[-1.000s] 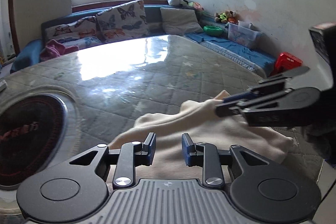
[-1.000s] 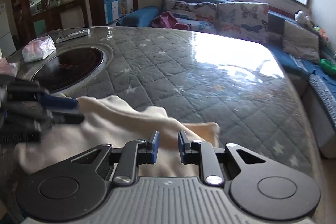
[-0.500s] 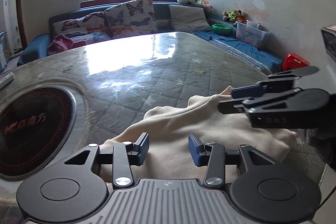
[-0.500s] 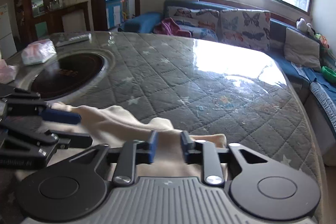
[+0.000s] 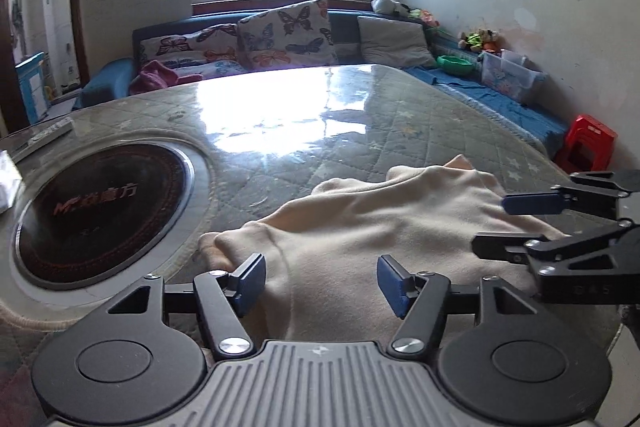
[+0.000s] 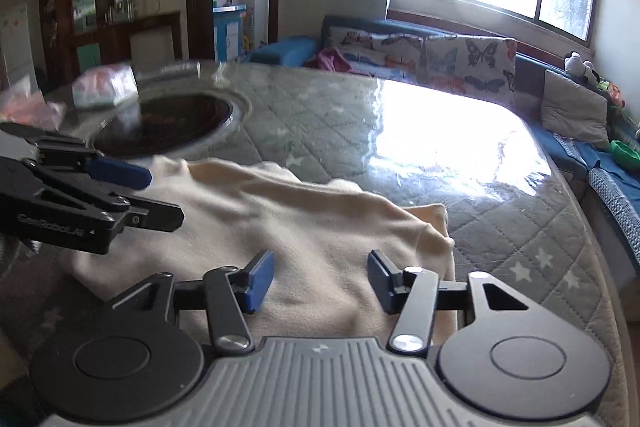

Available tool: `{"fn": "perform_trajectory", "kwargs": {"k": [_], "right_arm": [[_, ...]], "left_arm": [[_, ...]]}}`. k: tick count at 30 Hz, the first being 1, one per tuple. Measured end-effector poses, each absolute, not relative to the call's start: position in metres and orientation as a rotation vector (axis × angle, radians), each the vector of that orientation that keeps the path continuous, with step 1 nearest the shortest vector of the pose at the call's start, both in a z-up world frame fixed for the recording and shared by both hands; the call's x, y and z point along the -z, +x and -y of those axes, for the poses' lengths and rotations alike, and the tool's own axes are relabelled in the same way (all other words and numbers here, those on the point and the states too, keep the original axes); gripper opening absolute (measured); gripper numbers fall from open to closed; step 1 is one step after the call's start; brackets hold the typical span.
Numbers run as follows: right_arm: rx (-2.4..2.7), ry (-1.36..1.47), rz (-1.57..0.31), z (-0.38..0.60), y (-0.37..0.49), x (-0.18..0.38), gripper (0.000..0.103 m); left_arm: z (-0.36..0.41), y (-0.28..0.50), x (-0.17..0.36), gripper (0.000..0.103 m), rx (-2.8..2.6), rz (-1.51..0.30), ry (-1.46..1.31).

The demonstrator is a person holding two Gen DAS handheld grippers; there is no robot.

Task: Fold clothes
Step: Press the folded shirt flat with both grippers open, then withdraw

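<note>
Cream cloth (image 5: 372,227) lies bunched on surface (image 5: 304,131), near edge. L claw (image 5: 320,281) & R claw (image 6: 320,279) both released, just above it, nothing held. Neat fold not evident; most left.

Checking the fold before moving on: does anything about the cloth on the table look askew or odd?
The cream garment lies rumpled rather than flat, with ridges across it and an uneven far edge. Its right corner is doubled over. Both the left gripper and right gripper are open above it.
</note>
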State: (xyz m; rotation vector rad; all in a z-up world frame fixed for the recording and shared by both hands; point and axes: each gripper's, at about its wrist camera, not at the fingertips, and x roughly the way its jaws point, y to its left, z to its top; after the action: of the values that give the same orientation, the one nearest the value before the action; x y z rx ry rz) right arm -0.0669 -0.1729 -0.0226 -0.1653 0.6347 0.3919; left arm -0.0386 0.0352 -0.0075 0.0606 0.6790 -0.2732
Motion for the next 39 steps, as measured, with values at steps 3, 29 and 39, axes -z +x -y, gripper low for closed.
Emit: {"fn": "perform_trajectory", "kwargs": {"k": [3,29,39], "right_arm": [[-0.387,-0.154,-0.65,0.175,-0.071,0.032,0.057],[-0.395,-0.102,-0.639,0.171,-0.08,0.054,0.103],[-0.398,-0.098,-0.633,0.171,-0.081,0.055,0.103]], "left_arm": [[-0.037,-0.04,0.013,0.07,0.245,-0.704,0.055],[-0.049,-0.046,0.031,0.103,0.15,-0.792,-0.069],[-0.047,-0.044,0.031,0.103,0.154,-0.801,-0.055]]}}
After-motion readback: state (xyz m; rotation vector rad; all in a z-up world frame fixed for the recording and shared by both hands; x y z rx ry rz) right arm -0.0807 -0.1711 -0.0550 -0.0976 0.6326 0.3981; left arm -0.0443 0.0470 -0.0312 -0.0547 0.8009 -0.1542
